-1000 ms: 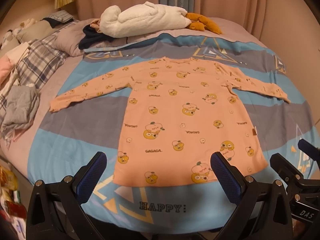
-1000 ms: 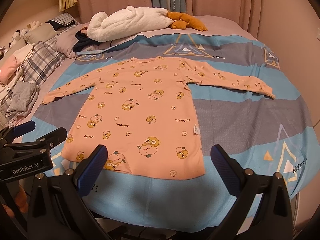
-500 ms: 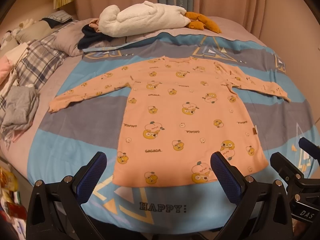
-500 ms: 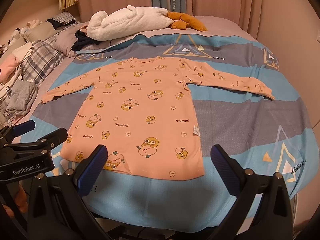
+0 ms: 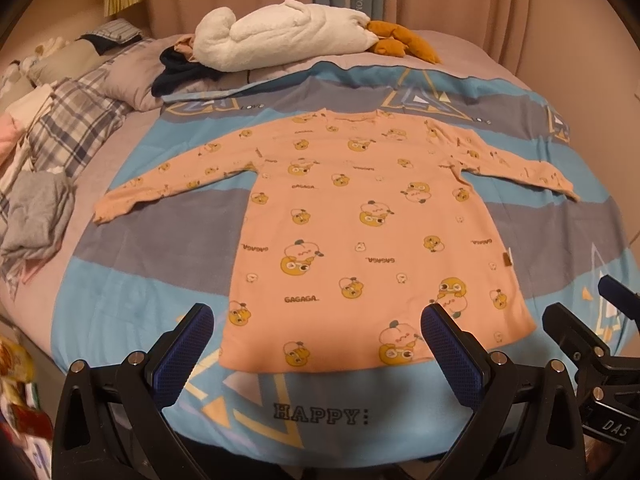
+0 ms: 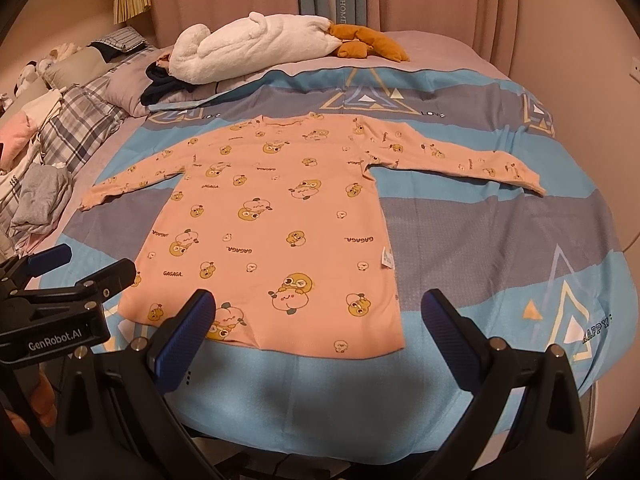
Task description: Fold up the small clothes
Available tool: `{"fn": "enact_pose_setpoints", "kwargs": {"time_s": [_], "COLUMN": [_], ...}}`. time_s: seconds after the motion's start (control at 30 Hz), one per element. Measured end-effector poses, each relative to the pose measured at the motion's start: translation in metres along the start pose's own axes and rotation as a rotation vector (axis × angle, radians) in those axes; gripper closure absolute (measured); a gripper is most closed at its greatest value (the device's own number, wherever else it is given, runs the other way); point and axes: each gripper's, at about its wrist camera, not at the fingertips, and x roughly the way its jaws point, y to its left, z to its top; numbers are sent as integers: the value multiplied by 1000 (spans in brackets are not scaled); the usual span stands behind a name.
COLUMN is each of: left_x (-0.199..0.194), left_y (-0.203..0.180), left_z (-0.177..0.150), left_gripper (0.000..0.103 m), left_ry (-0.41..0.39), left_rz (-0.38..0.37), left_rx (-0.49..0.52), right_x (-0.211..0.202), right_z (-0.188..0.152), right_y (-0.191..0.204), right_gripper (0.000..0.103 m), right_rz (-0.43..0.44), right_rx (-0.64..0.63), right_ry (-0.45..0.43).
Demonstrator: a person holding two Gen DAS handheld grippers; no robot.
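Here both the left tool and right tool gape apart above the flat peach shirt.

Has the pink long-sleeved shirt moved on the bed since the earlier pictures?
No. The pink long-sleeved shirt lies spread flat as before, its hem still just above the HAPPY lettering on the blue bedcover.

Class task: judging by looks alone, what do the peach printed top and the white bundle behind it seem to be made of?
Peach long-sleeved printed top: seems thin knit cotton, matte; it lies flat with soft creases and shows a side label. White fluffy bundle: probably plush fleece; its surface looks fuzzy and thick, with rounded folds.
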Motion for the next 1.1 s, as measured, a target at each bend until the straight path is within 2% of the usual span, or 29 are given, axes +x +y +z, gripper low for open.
{"fn": "enact_pose_setpoints", "kwargs": {"time_s": [0.47,0.57,0.63,0.67,0.7,0.8,0.87,0.93,1.0,1.1], "left_x": [6,14,25,31,38,60,73,82,94,115], "left_y": [0,4,7,8,10,16,19,21,24,26], "left_z": [0,1,4,5,6,12,18,25,32,44], "left_gripper": [1,1,1,1,1,1,1,1,1,1], "left_ry": [11,22,55,74,92,118,125,127,131,159], "left_rz": [-17,-91,-199,-252,-302,-408,-430,-421,-411,-448], "left_rx": [-6,-42,-70,-85,-110,-193,-228,-256,-280,-303], "right_x": [3,5,11,18,24,34,46,58,76,98], "right_z": [-2,-3,-4,-5,-6,-5,-1,3,4,3], "right_y": [-2,-10,-23,-34,-45,-74,-105,-135,-179,-241], "right_gripper": [0,0,0,0,0,0,0,0,0,0], "right_rz": [2,92,228,300,331,309,273,276,307,356], "right_rx": [11,40,82,116,148,210,287,380,538,765], "right_ry": [-1,-30,-53,-54,-56,-90,-102,-107,-116,-179]}}
